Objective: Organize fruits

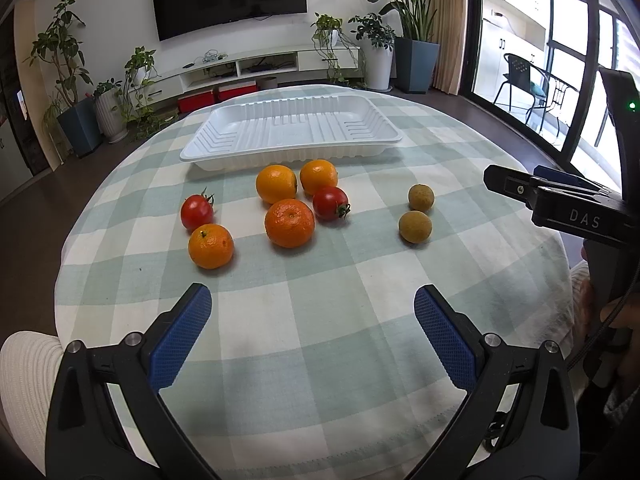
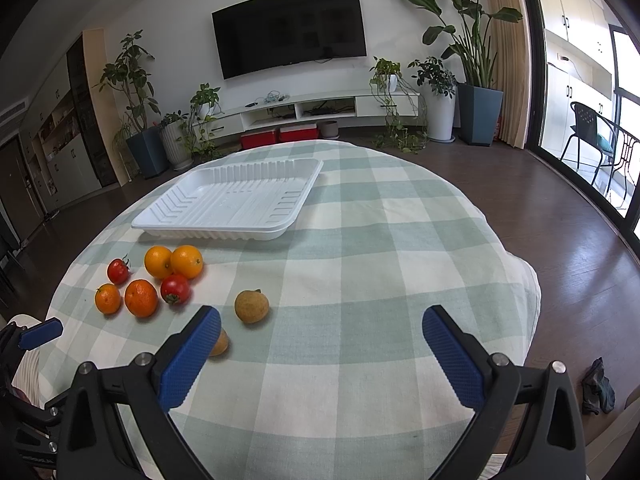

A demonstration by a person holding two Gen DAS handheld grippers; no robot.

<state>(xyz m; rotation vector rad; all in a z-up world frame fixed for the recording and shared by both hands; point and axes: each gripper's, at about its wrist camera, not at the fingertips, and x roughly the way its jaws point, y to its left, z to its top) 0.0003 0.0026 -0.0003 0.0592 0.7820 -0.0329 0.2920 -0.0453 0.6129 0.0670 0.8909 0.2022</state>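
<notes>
Wall-mounted television [image 2: 289, 24], potted plants [image 2: 476, 60], dark wood floor [image 2: 560, 216]

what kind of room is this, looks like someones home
Most likely a home living room. A black wall-mounted television hangs above a long white media console, leafy potted houseplants line the wall, and the round table wears a green-and-white checked tablecloth.
</notes>
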